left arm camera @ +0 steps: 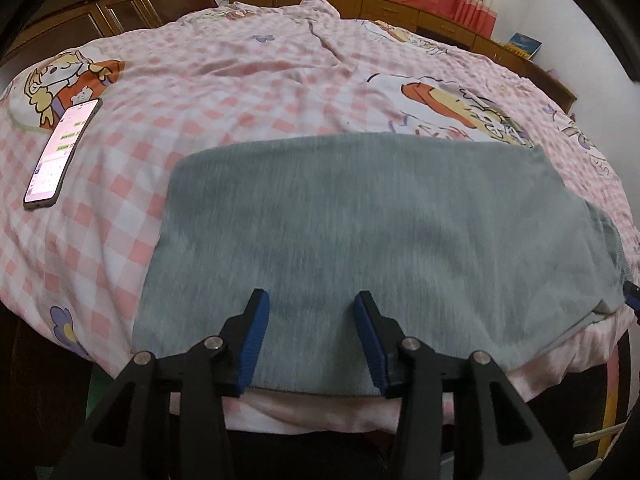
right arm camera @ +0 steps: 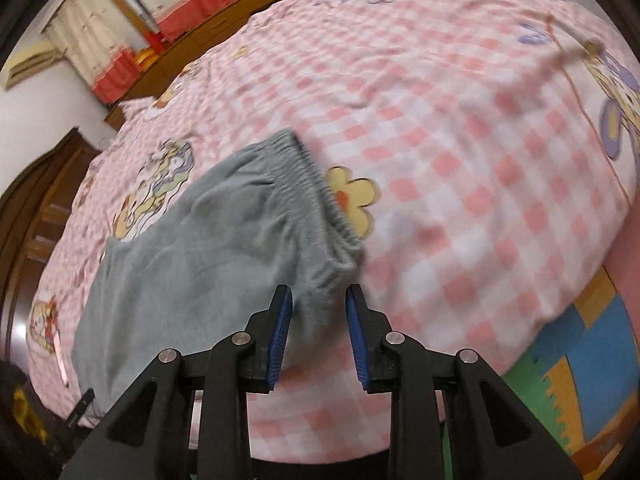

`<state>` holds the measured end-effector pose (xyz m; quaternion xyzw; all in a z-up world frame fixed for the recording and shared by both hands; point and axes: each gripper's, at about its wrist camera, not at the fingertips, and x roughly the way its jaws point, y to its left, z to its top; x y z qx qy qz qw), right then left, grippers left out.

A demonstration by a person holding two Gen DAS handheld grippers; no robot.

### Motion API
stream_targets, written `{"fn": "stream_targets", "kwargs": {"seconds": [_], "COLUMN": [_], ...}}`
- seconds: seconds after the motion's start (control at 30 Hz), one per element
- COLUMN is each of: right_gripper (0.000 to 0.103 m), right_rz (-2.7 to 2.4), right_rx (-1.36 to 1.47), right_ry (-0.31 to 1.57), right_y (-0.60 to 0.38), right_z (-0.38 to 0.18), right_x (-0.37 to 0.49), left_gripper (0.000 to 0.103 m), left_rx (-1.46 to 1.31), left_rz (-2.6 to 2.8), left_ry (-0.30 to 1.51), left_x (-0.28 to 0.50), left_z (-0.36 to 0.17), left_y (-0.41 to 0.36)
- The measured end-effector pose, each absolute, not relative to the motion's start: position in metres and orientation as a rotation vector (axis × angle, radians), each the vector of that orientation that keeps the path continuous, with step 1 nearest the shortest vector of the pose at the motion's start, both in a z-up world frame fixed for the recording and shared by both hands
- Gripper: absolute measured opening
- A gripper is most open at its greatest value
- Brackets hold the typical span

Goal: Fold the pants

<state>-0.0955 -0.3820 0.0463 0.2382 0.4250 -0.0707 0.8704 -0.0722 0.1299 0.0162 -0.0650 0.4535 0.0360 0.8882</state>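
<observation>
Grey-blue pants (left arm camera: 360,232) lie folded flat on the pink checked bed, near its front edge. In the left wrist view my left gripper (left arm camera: 312,300) is open and empty, its blue pads over the near edge of the cloth. In the right wrist view the pants (right arm camera: 200,248) show their gathered elastic waistband (right arm camera: 320,200) at the right end. My right gripper (right arm camera: 318,292) is open, its jaws either side of the waistband's near corner, not closed on it. A dark tip of the right gripper shows at the right edge of the left wrist view (left arm camera: 632,294).
A smartphone (left arm camera: 60,156) with its screen lit lies on the bed (left arm camera: 240,80) to the left of the pants. Wooden cabinets (left arm camera: 400,4) and red-trimmed curtains stand behind the bed. A coloured foam mat (right arm camera: 580,380) covers the floor at the right.
</observation>
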Motion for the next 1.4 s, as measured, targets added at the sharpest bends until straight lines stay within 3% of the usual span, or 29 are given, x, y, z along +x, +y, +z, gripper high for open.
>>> {"fn": "stream_targets", "kwargs": {"seconds": [0.03, 0.2, 0.43, 0.5, 0.67, 1.13, 1.27, 1.4], "right_gripper": [0.009, 0.009, 0.011, 0.02, 0.032, 0.034, 0.034, 0.034], "right_rz": [-0.174, -0.146, -0.174, -0.168, -0.136, -0.133, -0.147, -0.286], "right_rx": [0.452, 0.367, 0.351, 0.386, 0.549, 0.599, 0.614, 0.43], "right_ry": [0.862, 0.682, 0.848, 0.861, 0.796, 0.737, 0.644, 0.681], "right_y": [-0.38, -0.385, -0.394, -0.401, -0.421, -0.418, -0.425, -0.422], "right_z": [0.053, 0.102, 0.046, 0.033, 0.039, 0.024, 0.033, 0.033], "right_x": [-0.095, -0.093, -0.082, -0.084, -0.102, -0.136, -0.15, -0.14], "left_gripper": [0.049, 0.055, 0.061, 0.061, 0.064, 0.065, 0.066, 0.068], "left_rx": [-0.135, -0.144, -0.139, -0.131, -0.122, -0.098, -0.097, -0.066], "left_rz": [0.078, 0.1, 0.121, 0.125, 0.131, 0.17, 0.177, 0.192], "left_ry": [0.943, 0.951, 0.958, 0.956, 0.953, 0.962, 0.966, 0.971], "left_x": [-0.073, -0.073, -0.073, -0.073, -0.073, -0.071, -0.069, -0.068], "left_z": [0.016, 0.013, 0.007, 0.007, 0.006, 0.006, 0.005, 0.005], "left_y": [0.13, 0.131, 0.133, 0.131, 0.131, 0.127, 0.126, 0.122]}}
